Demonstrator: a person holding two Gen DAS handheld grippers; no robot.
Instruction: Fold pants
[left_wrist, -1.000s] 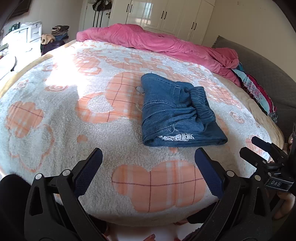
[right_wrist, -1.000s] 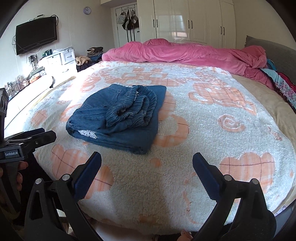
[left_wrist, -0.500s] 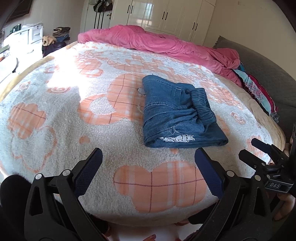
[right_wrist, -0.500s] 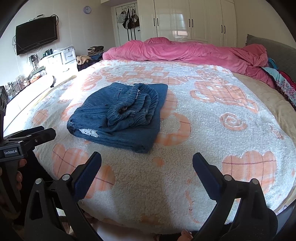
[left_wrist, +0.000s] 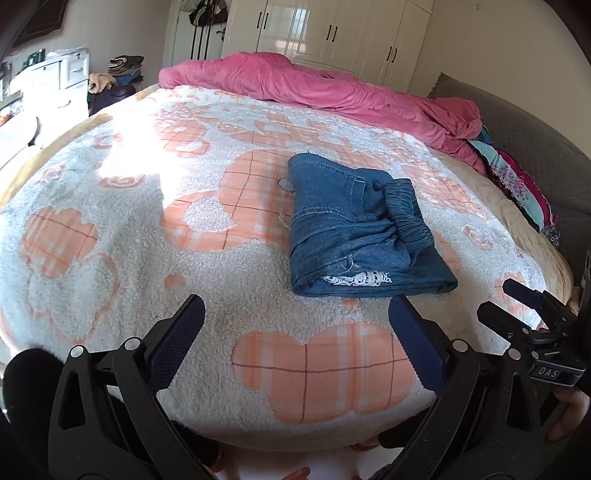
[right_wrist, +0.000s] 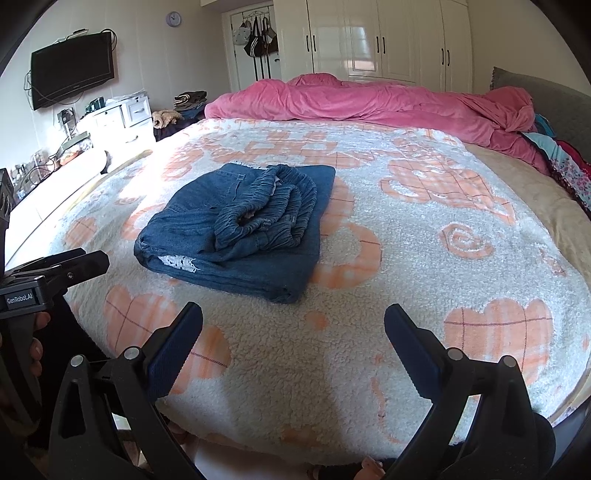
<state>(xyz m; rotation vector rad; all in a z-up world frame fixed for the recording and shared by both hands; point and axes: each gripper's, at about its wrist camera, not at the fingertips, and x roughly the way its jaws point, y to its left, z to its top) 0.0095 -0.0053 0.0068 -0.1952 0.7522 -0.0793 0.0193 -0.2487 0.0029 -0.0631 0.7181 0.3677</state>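
Observation:
Blue denim pants (left_wrist: 354, 229) lie folded into a compact bundle on the fleece bedspread (left_wrist: 147, 229), with the elastic waistband bunched on top and a strip of white lace at the near edge. From the right wrist view the pants (right_wrist: 240, 225) sit ahead and to the left. My left gripper (left_wrist: 295, 328) is open near the bed's front edge, short of the bundle and holding nothing. My right gripper (right_wrist: 293, 334) is open too, with only blanket between its fingers. Each gripper shows at the edge of the other's view, the right gripper (left_wrist: 517, 306) and the left gripper (right_wrist: 66, 267).
A rumpled pink duvet (right_wrist: 369, 101) lies across the far side of the bed. White wardrobes (right_wrist: 380, 40) stand behind it. A grey headboard (left_wrist: 535, 155) and patterned cloth (left_wrist: 517, 184) are at the right. A wall TV (right_wrist: 72, 79) and a white dresser (right_wrist: 122, 114) stand left.
Both grippers have drawn back and risen slightly, so the folded pants look a little farther off. The pants have not moved. Both grippers stay open.

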